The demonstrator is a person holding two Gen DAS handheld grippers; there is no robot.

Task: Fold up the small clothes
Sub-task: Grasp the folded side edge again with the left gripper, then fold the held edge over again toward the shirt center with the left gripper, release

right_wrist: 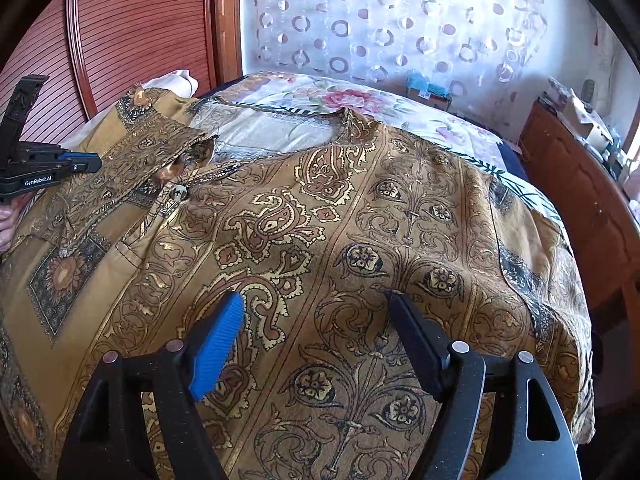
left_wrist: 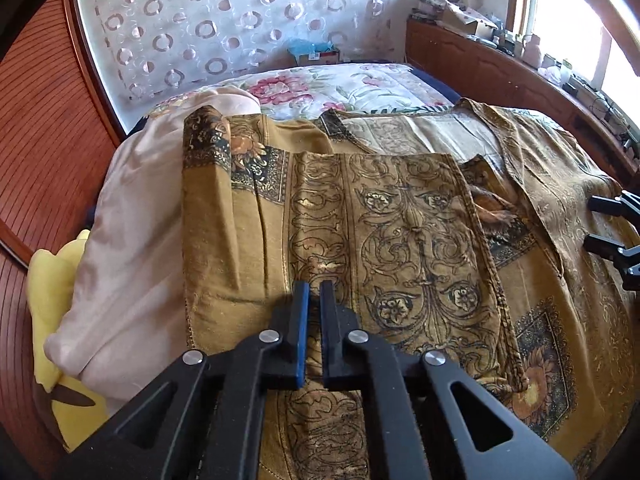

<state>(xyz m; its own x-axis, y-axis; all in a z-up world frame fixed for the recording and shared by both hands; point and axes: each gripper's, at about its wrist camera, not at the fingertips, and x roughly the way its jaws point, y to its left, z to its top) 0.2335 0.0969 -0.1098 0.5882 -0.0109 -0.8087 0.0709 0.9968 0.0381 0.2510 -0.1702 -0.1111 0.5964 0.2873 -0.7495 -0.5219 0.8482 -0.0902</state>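
Note:
A mustard-brown shirt (left_wrist: 400, 216) with black and gold paisley print lies spread on the bed, collar toward the far side. One side panel (right_wrist: 132, 160) is folded in over the front. My left gripper (left_wrist: 315, 292) hangs low over that folded panel with its jaws shut; only a thin slit shows, and I cannot tell whether cloth is caught in it. In the right wrist view the left gripper (right_wrist: 94, 166) sits at the left edge. My right gripper (right_wrist: 315, 296) stands open, its fingertips resting on the shirt's (right_wrist: 320, 208) other front half, nothing pinched. It also shows in the left wrist view (left_wrist: 598, 222).
A floral bedsheet (left_wrist: 340, 88) covers the bed beyond the collar. A pale pink pillow (left_wrist: 132, 240) and something yellow (left_wrist: 52, 292) lie left of the shirt. A wooden ledge (left_wrist: 500, 64) with clutter runs along the right, red slatted doors (right_wrist: 140, 20) along the left. A hand (right_wrist: 6, 220) holds the left gripper.

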